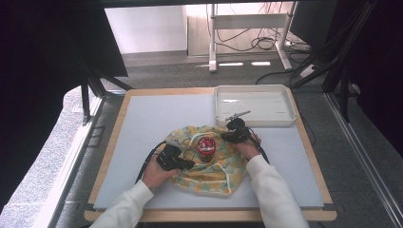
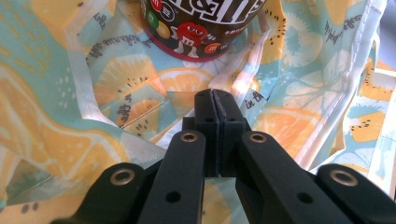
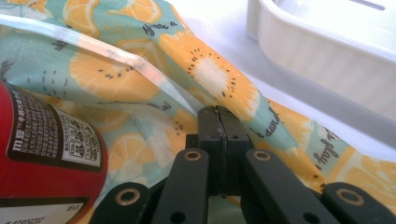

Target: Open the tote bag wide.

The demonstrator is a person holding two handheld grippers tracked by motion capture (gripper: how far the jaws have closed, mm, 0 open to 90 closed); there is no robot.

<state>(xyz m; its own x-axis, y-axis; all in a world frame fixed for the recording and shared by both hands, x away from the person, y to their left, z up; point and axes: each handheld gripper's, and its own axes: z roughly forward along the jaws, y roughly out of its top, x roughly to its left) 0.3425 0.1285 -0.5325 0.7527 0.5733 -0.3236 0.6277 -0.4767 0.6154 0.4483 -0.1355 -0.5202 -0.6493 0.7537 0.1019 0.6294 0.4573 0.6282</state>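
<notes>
A cloth (image 1: 216,173) printed with orange and kiwi slices lies crumpled at the table's middle. A red M&M's can (image 1: 206,147) stands on it. My left gripper (image 1: 188,164) is at the cloth's left edge, and my right gripper (image 1: 224,136) at its upper right edge. In the left gripper view the jaws (image 2: 215,93) are shut, with creases of the cloth (image 2: 93,116) running into their tips and the can (image 2: 196,28) just beyond. In the right gripper view the jaws (image 3: 218,111) are shut where a white hem of the cloth (image 3: 107,70) ends, the can (image 3: 42,154) at left.
A white tray (image 1: 287,102) sits at the table's far right corner, close behind my right gripper; its wall (image 3: 317,51) stands near in the right gripper view. The grey mat (image 1: 142,118) is bare to the left and behind the cloth.
</notes>
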